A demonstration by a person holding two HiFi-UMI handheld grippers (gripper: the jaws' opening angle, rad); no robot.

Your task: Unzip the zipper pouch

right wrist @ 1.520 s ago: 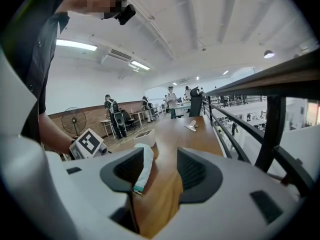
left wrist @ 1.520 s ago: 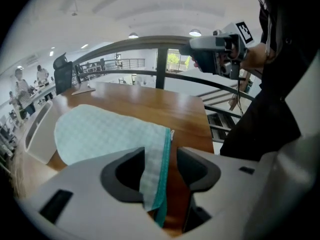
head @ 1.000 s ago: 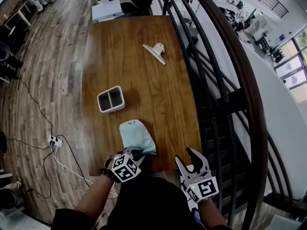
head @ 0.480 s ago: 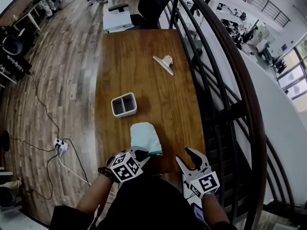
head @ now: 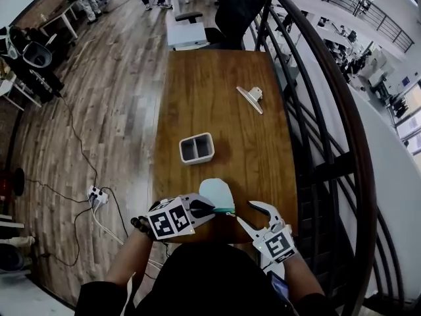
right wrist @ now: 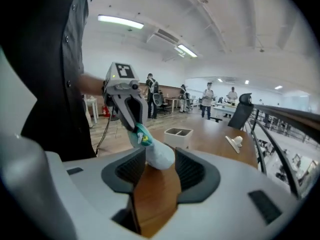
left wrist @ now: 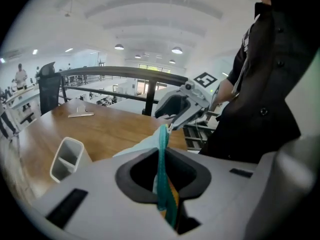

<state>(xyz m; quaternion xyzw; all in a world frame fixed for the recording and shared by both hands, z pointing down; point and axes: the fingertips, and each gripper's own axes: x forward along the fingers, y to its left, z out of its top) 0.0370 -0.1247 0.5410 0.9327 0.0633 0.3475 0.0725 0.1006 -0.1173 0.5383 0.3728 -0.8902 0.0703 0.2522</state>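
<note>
The pale mint zipper pouch [head: 216, 192] lies at the near edge of the wooden table [head: 217, 78], its teal zipper edge [head: 224, 210] toward me. My left gripper [head: 201, 209] is shut on that zipper edge, having just closed on it. In the left gripper view the teal strip [left wrist: 161, 149] runs up between the pads. In the right gripper view the left gripper [right wrist: 136, 129] holds the pouch [right wrist: 159, 156] raised at its near end. My right gripper [head: 253, 216] stands open, just right of the pouch and apart from it. It has narrowed a little and holds nothing.
A grey two-compartment box [head: 197, 148] stands mid-table, and a white clip-like piece [head: 251, 98] lies farther back. A dark railing [head: 316, 143] runs along the table's right side. An office chair [head: 238, 8] is at the far end. A power strip [head: 97, 194] lies on the floor at left.
My left gripper has risen, lifting the pouch's near end off the table. The right gripper has rolled and swung left toward the pouch.
</note>
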